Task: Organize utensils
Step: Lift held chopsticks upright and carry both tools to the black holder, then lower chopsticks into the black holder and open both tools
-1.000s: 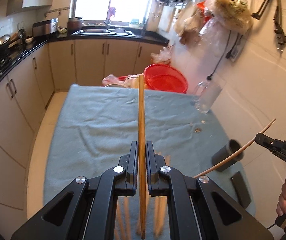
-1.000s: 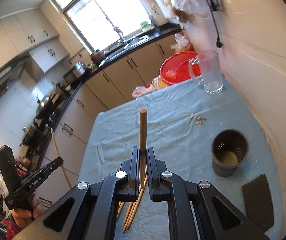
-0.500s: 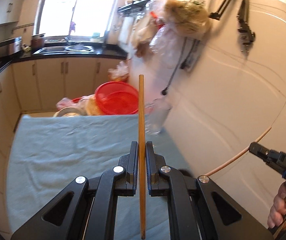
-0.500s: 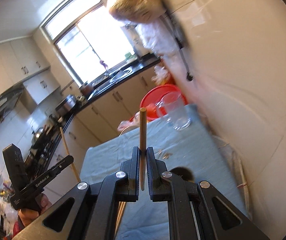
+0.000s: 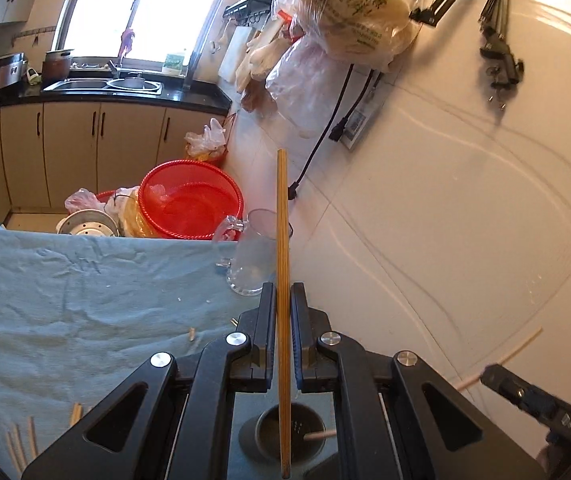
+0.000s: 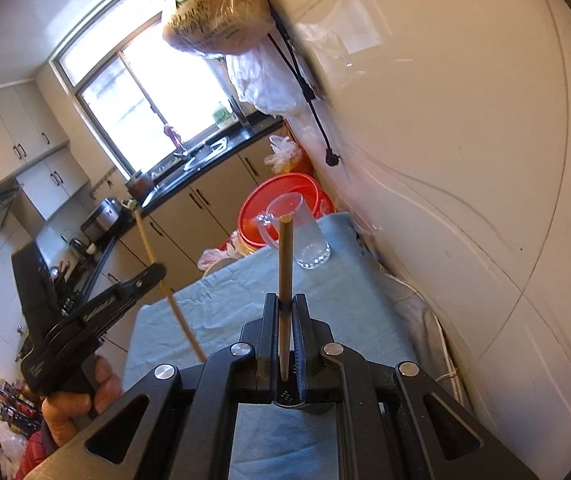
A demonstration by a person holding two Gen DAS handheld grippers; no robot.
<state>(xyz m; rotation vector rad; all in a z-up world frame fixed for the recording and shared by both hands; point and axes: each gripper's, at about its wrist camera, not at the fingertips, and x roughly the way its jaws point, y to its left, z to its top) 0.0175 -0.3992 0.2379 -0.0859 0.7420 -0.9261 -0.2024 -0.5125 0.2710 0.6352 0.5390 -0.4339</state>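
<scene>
Chopsticks were the load: one chopstick [image 5: 283,240] stood clamped between the fingers of the left gripper [image 5: 283,300], its lower end hanging just above the dark cup [image 5: 269,440], which already held another stick. A second chopstick [image 6: 285,264] was pinched by the shut fingers of the right gripper [image 6: 284,312] above the same cup, while loose chopsticks [image 5: 21,440] lay well to the cup's left on the cloth-covered surface [image 5: 65,300]. They looked light, stiff and smooth, so a mid-shaft grip probably best prevents pivoting.
</scene>
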